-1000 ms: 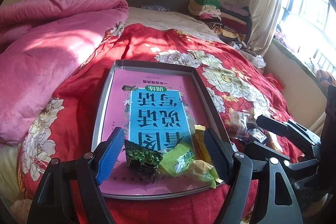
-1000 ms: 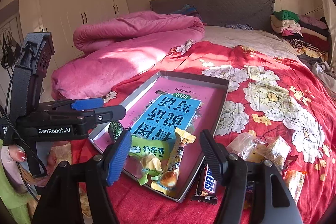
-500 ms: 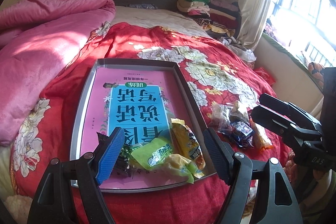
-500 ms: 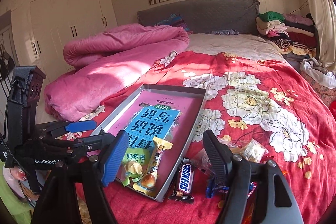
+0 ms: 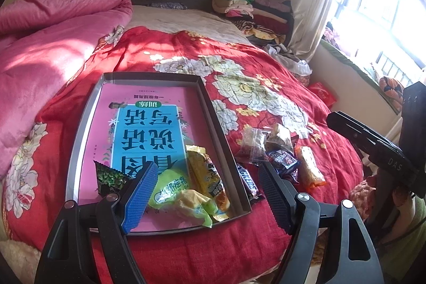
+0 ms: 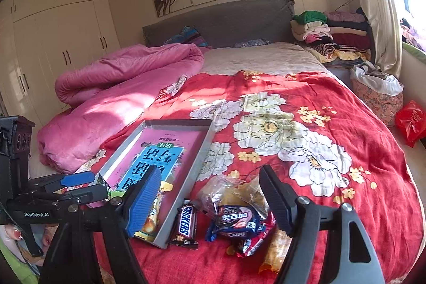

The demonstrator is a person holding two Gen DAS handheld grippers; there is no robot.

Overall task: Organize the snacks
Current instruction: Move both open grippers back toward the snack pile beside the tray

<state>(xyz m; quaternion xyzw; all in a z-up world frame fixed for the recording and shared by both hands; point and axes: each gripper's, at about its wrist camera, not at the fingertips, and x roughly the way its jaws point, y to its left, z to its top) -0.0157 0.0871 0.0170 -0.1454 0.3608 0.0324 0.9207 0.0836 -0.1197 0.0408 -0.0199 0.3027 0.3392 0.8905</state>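
- Left gripper [image 5: 206,189] hangs over the near end of the tray [image 5: 80,135], fingers spread and holding nothing; a dip could crush the green packet [image 5: 170,186] and yellow packet [image 5: 206,176] lying in the tray below it.
- The chocolate bar [image 6: 185,222] lies against the tray's right wall; a grab from that side could knock the wall and slide the tray on the soft red bedspread [image 6: 306,124].
- Right gripper [image 6: 210,200] has just been widening its jaws, which are empty above the loose pile: a blue biscuit pack [image 6: 235,218], a clear bag [image 6: 221,190], an orange packet [image 5: 308,167].
- The packs overlap, so one pinch may lift two.
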